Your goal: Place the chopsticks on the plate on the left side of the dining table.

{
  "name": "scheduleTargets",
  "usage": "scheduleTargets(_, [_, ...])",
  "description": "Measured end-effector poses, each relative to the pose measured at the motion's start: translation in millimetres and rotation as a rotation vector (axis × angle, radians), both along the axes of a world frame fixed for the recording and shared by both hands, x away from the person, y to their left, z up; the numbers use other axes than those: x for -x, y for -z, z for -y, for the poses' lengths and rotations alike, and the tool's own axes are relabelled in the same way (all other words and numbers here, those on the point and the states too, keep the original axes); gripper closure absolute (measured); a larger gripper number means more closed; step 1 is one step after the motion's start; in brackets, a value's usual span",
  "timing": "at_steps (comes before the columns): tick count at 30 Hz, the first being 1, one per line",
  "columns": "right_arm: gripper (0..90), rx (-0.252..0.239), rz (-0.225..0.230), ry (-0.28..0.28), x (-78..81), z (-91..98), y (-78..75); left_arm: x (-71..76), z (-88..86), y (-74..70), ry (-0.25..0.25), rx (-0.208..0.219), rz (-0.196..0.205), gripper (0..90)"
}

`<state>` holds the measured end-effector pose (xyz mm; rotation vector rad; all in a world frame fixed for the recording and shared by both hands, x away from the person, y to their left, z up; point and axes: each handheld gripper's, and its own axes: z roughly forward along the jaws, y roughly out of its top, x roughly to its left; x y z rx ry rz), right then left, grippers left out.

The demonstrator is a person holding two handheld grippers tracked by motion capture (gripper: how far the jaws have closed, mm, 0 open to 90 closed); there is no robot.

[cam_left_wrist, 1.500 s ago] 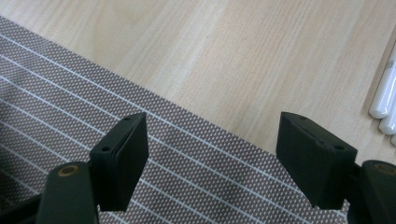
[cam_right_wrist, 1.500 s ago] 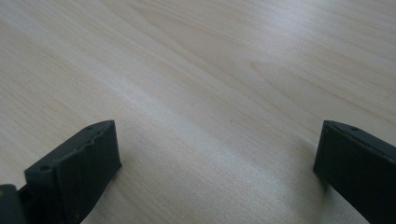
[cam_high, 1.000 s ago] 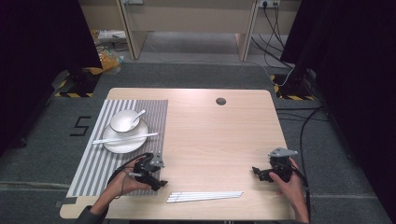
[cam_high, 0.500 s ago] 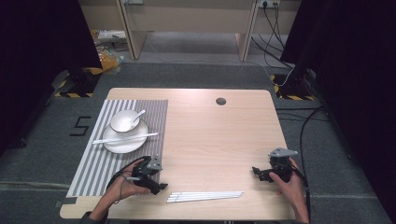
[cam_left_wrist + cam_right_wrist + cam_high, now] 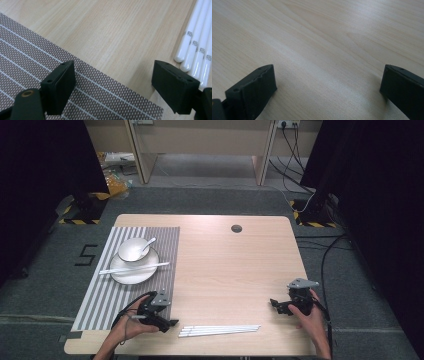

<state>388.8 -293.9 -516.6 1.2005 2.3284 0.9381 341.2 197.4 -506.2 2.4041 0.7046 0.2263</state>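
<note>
The left claw, jaws spread wide and empty, sits low at the near corner of the striped placemat, just beside the white chopsticks lying along the tabletop's near edge. This looks like an approach to pick up the chopsticks; next it would need to slide right and straddle their ends. The right claw, also spread and empty, rests over bare wood. Compared with a second ago, the left claw has edged nearer the chopsticks; the right is unchanged.

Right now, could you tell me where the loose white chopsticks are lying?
In the high view, the white chopsticks lie along the table's near edge, just right of the left gripper.
</note>
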Motion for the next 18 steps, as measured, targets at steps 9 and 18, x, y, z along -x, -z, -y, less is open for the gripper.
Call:
scheduleTargets(9, [0.3,-0.001,0.000,0.001,0.4,-0.1,0.0,7.2,-4.1,4.9,-0.014,0.046,0.030,15.7])
scheduleTargets(18, [0.4,-0.001,-0.001,0.001,0.7,-0.1,0.0,12.7,-8.4,10.1,-0.033,0.098,0.063,14.9])
